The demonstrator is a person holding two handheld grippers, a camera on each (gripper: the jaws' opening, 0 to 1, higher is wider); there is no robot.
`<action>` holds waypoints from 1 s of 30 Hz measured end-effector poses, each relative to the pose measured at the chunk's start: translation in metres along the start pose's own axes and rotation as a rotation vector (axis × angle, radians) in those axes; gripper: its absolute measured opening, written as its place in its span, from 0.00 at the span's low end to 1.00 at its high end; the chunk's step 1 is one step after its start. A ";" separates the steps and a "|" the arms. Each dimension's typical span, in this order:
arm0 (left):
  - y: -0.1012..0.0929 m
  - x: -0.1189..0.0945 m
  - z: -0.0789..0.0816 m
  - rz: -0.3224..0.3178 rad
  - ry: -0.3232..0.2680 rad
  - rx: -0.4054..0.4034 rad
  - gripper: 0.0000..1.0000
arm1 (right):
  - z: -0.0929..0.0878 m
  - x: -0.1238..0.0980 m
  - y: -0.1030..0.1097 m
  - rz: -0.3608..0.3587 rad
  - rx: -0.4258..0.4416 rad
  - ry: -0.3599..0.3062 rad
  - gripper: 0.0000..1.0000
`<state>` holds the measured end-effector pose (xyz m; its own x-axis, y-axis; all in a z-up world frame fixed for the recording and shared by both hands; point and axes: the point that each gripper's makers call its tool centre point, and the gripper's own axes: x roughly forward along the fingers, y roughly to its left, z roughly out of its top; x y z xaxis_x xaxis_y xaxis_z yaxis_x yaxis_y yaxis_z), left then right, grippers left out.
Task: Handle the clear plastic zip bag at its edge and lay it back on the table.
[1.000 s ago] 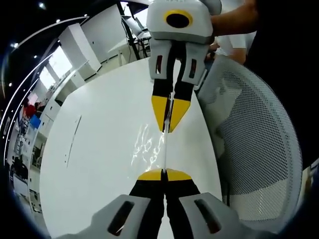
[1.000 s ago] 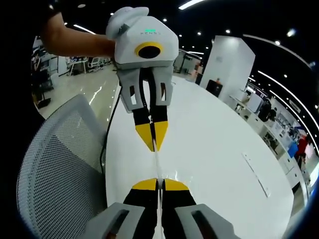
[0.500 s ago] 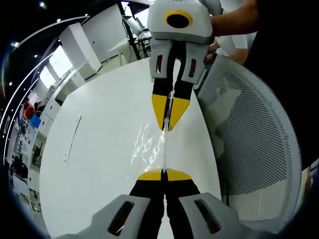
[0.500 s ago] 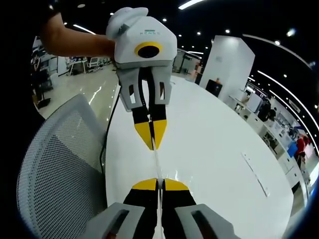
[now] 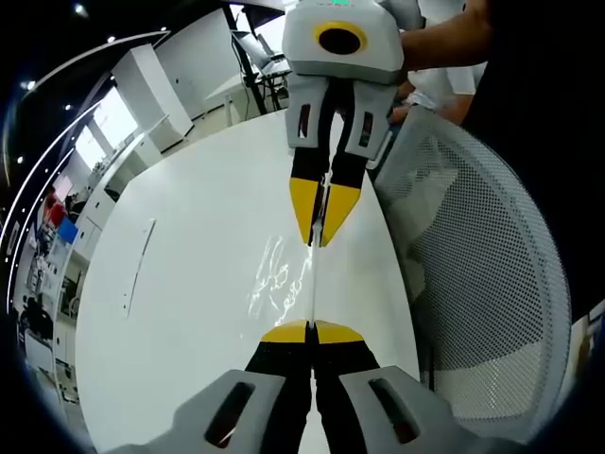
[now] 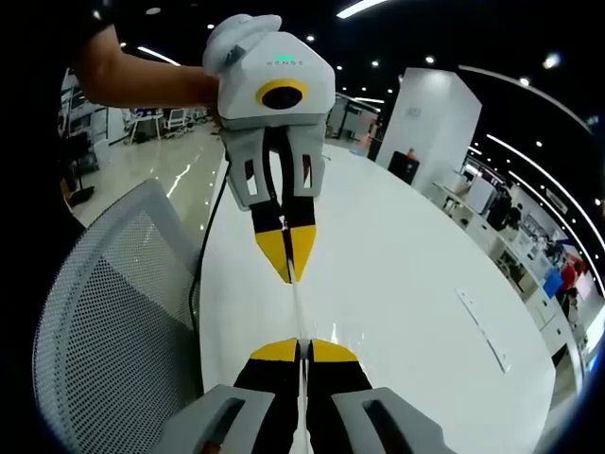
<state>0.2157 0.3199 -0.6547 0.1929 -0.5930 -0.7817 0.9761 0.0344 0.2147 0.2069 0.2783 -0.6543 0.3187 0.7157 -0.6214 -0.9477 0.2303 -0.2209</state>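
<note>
Bag (image 5: 313,284) edge (stretched taut) pinched by left gripper (image 5: 311,328); right gripper (image 6: 302,345) likewise.

A large open-plan office or showroom hall: a long white bench (image 6: 406,284), a grey mesh office chair (image 6: 104,322) at 8 o'clock, dark ceiling with strip lights (image 6: 364,8), white pillars (image 6: 430,118), and distant desks (image 6: 156,118).

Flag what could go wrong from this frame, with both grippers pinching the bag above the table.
1. The clear zip bag is stretched taut, edge-on, between the left gripper and right gripper, both shut on it; pulling further apart could tear it or slip it free.
2. It hangs near the white table edge by the mesh chair; uneven release might drop it off the table.
</note>
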 end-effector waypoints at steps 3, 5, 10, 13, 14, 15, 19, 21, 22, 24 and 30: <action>0.000 -0.001 -0.001 0.002 0.001 0.000 0.00 | 0.001 0.000 0.001 0.002 0.000 -0.002 0.00; 0.000 -0.002 -0.001 -0.001 0.003 -0.001 0.00 | 0.001 0.000 0.001 0.003 -0.002 -0.001 0.00; -0.001 -0.002 -0.003 -0.002 0.003 -0.005 0.00 | 0.001 0.000 0.001 0.005 -0.004 0.001 0.00; -0.001 -0.003 -0.003 -0.003 0.003 -0.005 0.00 | 0.000 0.000 0.001 0.006 -0.003 0.002 0.00; -0.001 -0.003 -0.003 -0.004 0.004 -0.006 0.00 | 0.000 0.000 0.001 0.007 -0.003 0.002 0.00; -0.001 -0.002 -0.003 -0.004 0.004 -0.005 0.00 | -0.001 0.000 0.000 0.006 -0.003 0.003 0.00; -0.001 -0.003 -0.004 -0.006 0.004 -0.009 0.00 | -0.002 -0.001 0.000 0.004 -0.001 0.006 0.00; 0.000 -0.003 -0.005 -0.006 0.005 -0.009 0.00 | -0.004 -0.002 0.000 0.004 0.001 0.008 0.00; 0.000 -0.003 -0.005 -0.006 0.005 -0.009 0.00 | -0.004 -0.002 0.000 0.005 0.001 0.008 0.00; -0.001 -0.003 -0.006 -0.008 0.007 -0.009 0.00 | -0.004 -0.002 0.001 0.006 0.002 0.010 0.00; -0.001 -0.003 -0.007 -0.007 0.007 -0.012 0.00 | -0.005 -0.002 0.001 0.005 0.008 0.008 0.00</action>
<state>0.2148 0.3271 -0.6569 0.1863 -0.5880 -0.7871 0.9786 0.0398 0.2019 0.2055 0.2740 -0.6574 0.3137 0.7120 -0.6282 -0.9495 0.2316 -0.2117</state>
